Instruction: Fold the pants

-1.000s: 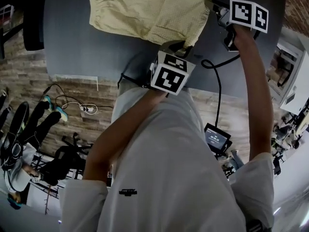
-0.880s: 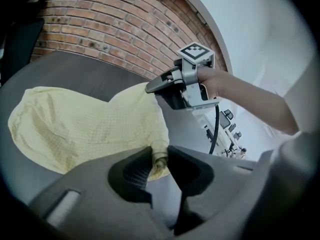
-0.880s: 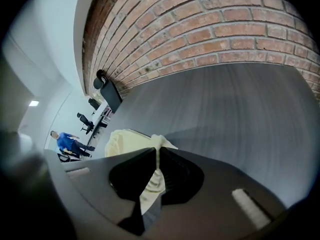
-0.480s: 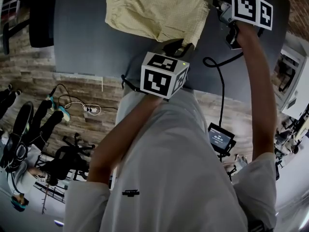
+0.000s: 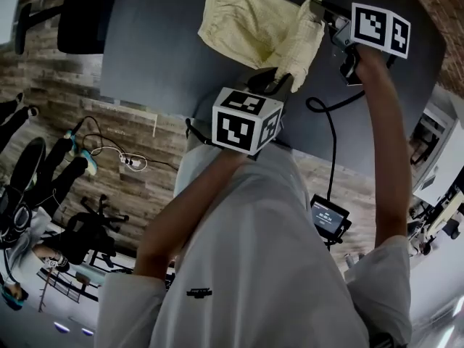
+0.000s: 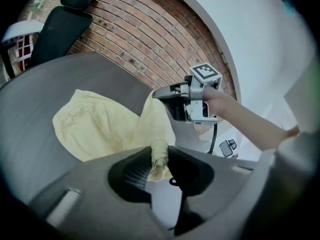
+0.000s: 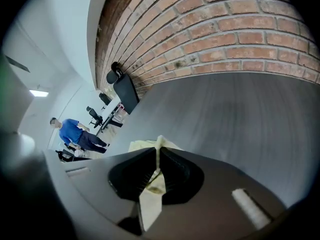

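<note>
Pale yellow pants point(image 5: 259, 33) lie partly bunched on the dark grey table point(image 5: 152, 56), their right end lifted. My left gripper point(image 5: 279, 80) is shut on a bunched edge of the pants point(image 6: 159, 159) near the table's front edge. At the upper right, my right gripper point(image 5: 319, 9) is shut on a thin fold of the same cloth point(image 7: 156, 176), which hangs down between its jaws. In the left gripper view the right gripper point(image 6: 159, 95) holds the far corner of the raised cloth. The rest of the pants point(image 6: 97, 129) rests on the table to the left.
A black cable point(image 5: 330, 133) trails from the right gripper across the table's front edge. A black office chair point(image 6: 57, 29) stands at the table's far side by a brick wall point(image 7: 240, 29). A person point(image 7: 75, 134) stands far back in the room.
Both grippers have carried the held end of the pants leftward over the rest, so the cloth is more doubled over and covers less table. Both grips stay the same.
</note>
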`<state>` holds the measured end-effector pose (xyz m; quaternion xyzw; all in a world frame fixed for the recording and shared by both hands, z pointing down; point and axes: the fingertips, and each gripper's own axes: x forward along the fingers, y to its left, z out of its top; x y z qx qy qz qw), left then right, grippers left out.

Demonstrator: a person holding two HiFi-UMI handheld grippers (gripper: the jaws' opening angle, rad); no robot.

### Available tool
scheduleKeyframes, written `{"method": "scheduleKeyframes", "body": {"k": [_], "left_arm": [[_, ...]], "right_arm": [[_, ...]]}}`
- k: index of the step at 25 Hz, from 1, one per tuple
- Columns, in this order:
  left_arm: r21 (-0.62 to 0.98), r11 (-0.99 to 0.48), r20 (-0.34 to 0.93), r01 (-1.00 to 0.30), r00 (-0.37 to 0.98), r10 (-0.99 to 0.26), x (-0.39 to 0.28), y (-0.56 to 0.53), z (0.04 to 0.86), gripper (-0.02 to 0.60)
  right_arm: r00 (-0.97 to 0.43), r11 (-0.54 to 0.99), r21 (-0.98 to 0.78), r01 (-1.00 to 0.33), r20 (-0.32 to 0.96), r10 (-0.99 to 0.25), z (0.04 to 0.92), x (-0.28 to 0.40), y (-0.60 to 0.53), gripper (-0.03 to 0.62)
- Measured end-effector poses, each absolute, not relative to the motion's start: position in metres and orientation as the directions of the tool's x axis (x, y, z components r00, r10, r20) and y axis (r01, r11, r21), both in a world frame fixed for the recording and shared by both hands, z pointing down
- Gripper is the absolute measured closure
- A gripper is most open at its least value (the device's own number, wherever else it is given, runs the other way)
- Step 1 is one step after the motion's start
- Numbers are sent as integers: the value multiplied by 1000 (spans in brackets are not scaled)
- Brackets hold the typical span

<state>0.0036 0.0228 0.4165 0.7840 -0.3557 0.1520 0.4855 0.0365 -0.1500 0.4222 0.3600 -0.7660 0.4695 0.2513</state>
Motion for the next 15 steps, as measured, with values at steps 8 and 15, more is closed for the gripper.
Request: {"method": "scheduleKeyframes", "body": {"k": [8,15], "left_arm": [[638,-180,621,-749,639,-454,-60,9,436,477],[572,-133,701,-809,567,-432,-106,4,470,477]], "right_arm": [[-628,334,-542,-771,732,-265,442,-34,-165,557],[-626,327,-542,-774,731,-271,447,-72,-169,525]]}}
